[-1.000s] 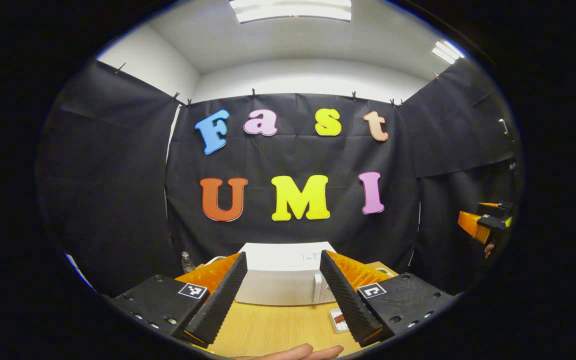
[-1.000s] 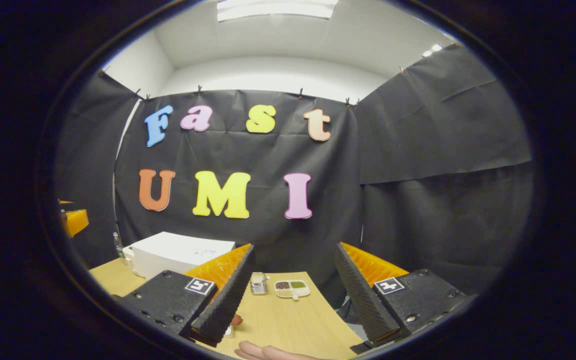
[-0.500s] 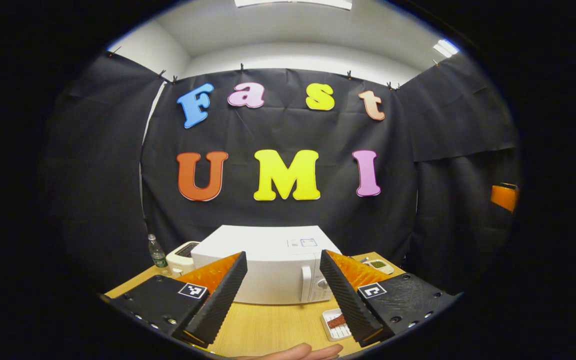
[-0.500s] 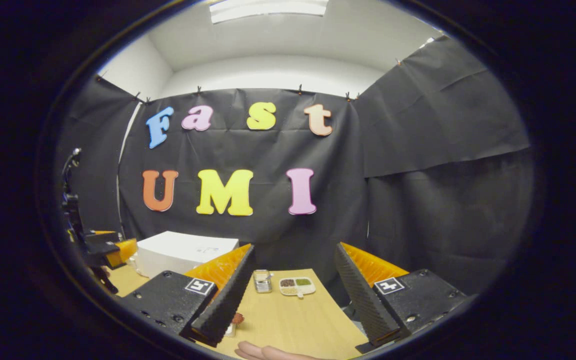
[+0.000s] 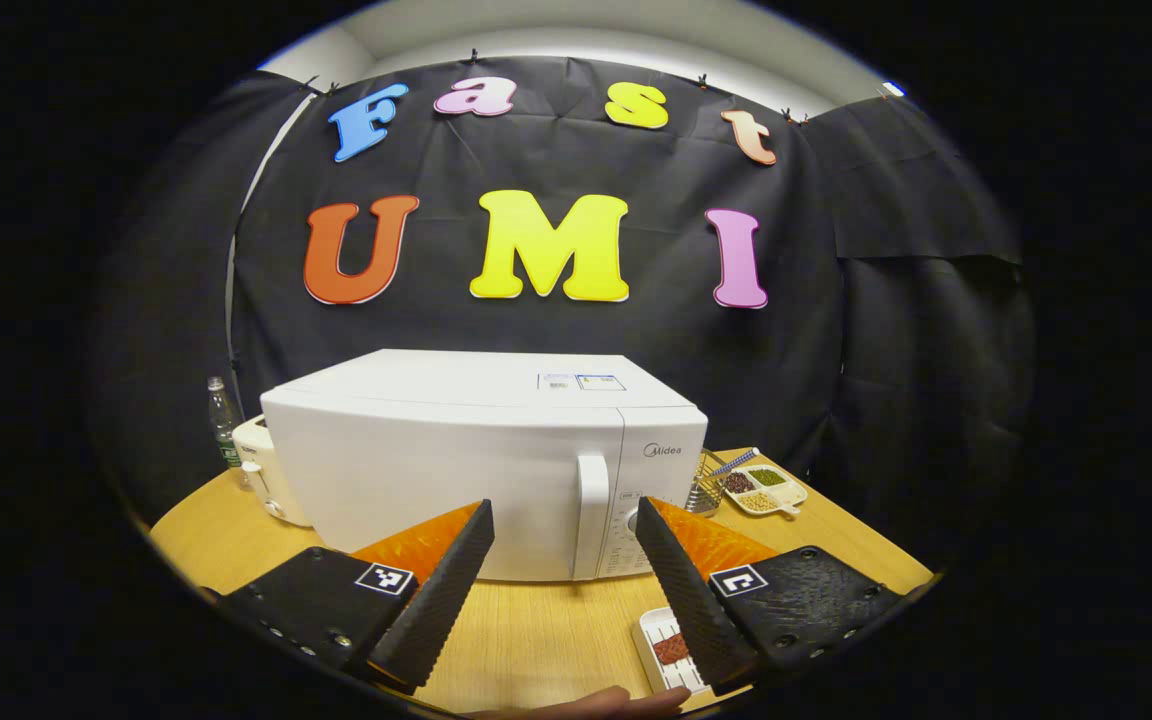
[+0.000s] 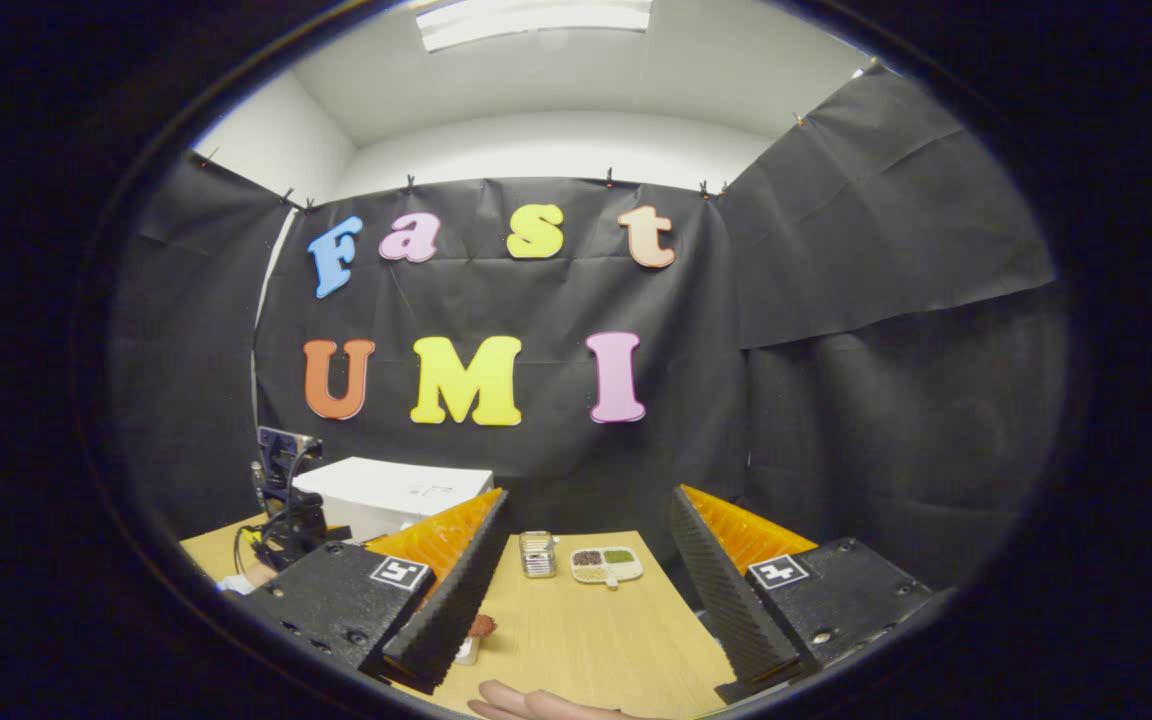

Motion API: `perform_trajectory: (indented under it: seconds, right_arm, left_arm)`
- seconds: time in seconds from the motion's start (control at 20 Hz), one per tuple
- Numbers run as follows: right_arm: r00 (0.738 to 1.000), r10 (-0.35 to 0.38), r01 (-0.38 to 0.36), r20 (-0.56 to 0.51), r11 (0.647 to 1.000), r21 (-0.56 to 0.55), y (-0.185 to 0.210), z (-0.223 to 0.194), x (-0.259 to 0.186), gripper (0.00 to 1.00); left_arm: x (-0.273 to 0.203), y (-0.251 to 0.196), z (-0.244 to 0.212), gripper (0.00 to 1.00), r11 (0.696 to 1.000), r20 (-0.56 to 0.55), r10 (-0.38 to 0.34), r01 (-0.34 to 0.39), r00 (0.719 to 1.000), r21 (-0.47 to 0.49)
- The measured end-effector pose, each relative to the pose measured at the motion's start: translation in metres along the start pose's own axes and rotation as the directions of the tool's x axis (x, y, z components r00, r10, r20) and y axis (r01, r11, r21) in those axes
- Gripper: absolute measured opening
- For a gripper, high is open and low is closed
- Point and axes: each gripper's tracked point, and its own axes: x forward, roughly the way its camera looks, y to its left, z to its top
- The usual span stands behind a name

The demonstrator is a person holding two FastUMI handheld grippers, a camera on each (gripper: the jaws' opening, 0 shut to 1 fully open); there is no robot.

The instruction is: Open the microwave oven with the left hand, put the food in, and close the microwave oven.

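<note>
Moved: since the earlier frames the left gripper (image 5: 558, 590) has come forward and dipped toward the microwave oven (image 5: 481, 460), which now fills the centre of the left gripper view.
Left gripper: fingers spread wide, holding nothing — the door handle (image 5: 591, 515) sits in the gap between their tips, which looks like a line-up to pull the door.
Door: shut; opening not yet begun.
Right gripper: right gripper (image 6: 586, 590) also wide and empty, hanging back over the lower middle of its view, probably waiting for the food.
Food: small white tray with a reddish-brown piece (image 5: 671, 645), on the surface in front of the oven, lower right of the left gripper view, partly behind a finger.
Surface: light wood surface (image 5: 536, 640); a divided dish of grains (image 5: 762, 488) and a wire rack (image 5: 706, 490) right of the oven, a toaster-like white appliance (image 5: 266, 480) and a bottle (image 5: 224, 420) at its left.
Room: black cloth walls, white ceiling with a light panel (image 6: 534, 15).
</note>
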Motion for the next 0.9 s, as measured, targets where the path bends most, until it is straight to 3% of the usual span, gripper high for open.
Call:
perform_trajectory:
  seconds: [0.05,0.1,0.15,0.2,0.5,0.7,0.8,0.85,0.9]
  right_arm:
    - [1.0,0.004,-0.004,-0.006,1.0,-0.005,-0.003,-0.003,0.001,1.0]
    - [1.0,0.009,-0.009,-0.009,1.0,-0.013,-0.006,-0.007,0.003,1.0]
    - [1.0,0.015,-0.015,-0.012,1.0,-0.02,-0.008,-0.01,0.005,0.92]
    - [1.0,0.018,-0.018,-0.013,1.0,-0.025,-0.012,-0.014,0.006,1.0]
    - [0.999,0.027,-0.027,-0.03,0.999,-0.017,-0.026,-0.042,0.023,1.0]
    - [0.999,0.021,-0.022,-0.049,1.0,-0.019,-0.035,-0.061,0.035,1.0]
    - [0.998,0.014,-0.015,-0.056,1.0,-0.017,-0.039,-0.067,0.04,1.0]
    - [0.998,0.011,-0.012,-0.061,1.0,-0.012,-0.041,-0.07,0.041,1.0]
    - [0.998,0.009,-0.009,-0.064,1.0,-0.006,-0.042,-0.072,0.042,0.93]
  left_arm:
    - [0.009,-0.004,-0.004,0.92,1.0,0.003,-0.014,0.014,1.0,-0.014]
    - [0.016,-0.009,-0.008,0.92,0.999,0.009,-0.027,0.027,1.0,-0.027]
    - [0.024,-0.012,-0.011,0.92,0.999,0.015,-0.03,0.031,0.999,-0.028]
    - [0.03,-0.011,-0.014,0.92,1.0,0.017,-0.017,0.018,1.0,-0.025]
    - [0.069,-0.017,-0.042,0.92,0.999,-0.001,0.019,-0.019,1.0,0.046]
    - [0.081,-0.022,-0.052,0.92,0.999,-0.011,0.017,-0.017,1.0,0.031]
    - [0.089,-0.021,-0.045,0.92,1.0,0.036,0.025,-0.025,0.999,0.017]
    - [0.094,-0.021,-0.041,0.77,1.0,0.06,0.025,-0.025,0.998,0.0]
    - [0.094,-0.014,-0.043,0.5,0.998,0.065,0.06,-0.06,0.996,-0.004]
